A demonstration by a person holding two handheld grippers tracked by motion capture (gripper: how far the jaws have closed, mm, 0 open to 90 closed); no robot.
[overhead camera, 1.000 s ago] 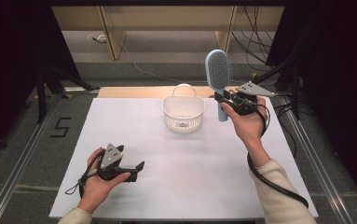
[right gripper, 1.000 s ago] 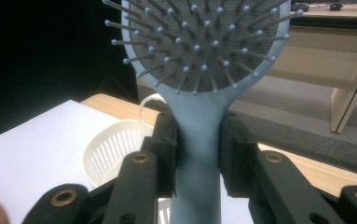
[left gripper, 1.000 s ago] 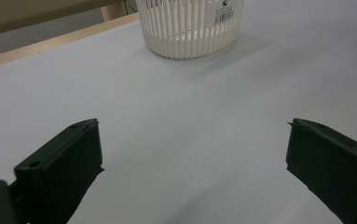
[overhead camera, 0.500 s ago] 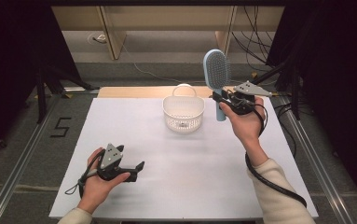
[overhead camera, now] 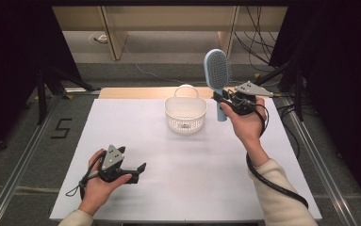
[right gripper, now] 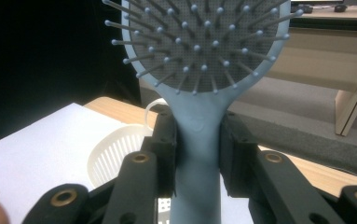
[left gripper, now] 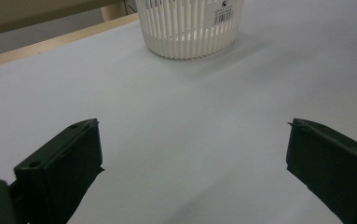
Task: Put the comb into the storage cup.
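Note:
A light blue hairbrush (overhead camera: 218, 75) stands upright in the air at the table's back right, bristle head up. My right gripper (overhead camera: 221, 101) is shut on its handle, and in the right gripper view the two black jaws press the handle (right gripper: 197, 154) from both sides under the bristle pad (right gripper: 199, 42). A white slatted basket (overhead camera: 185, 114) with a loop handle stands just left of the brush, also the basket (left gripper: 188, 25) ahead of my left gripper (overhead camera: 139, 170). That gripper rests low near the front left of the white table (overhead camera: 178, 160), open, nothing between its jaws (left gripper: 192, 168).
A wooden strip (overhead camera: 131, 92) runs along the table's far edge. Cables trail from both grippers; the right one loops beside the forearm (overhead camera: 272, 183). Metal rails (overhead camera: 22, 155) flank the table on the floor, and wooden furniture legs (overhead camera: 114, 33) stand behind.
The hairbrush and right gripper have shifted very slightly left toward the basket. The left gripper has kept still.

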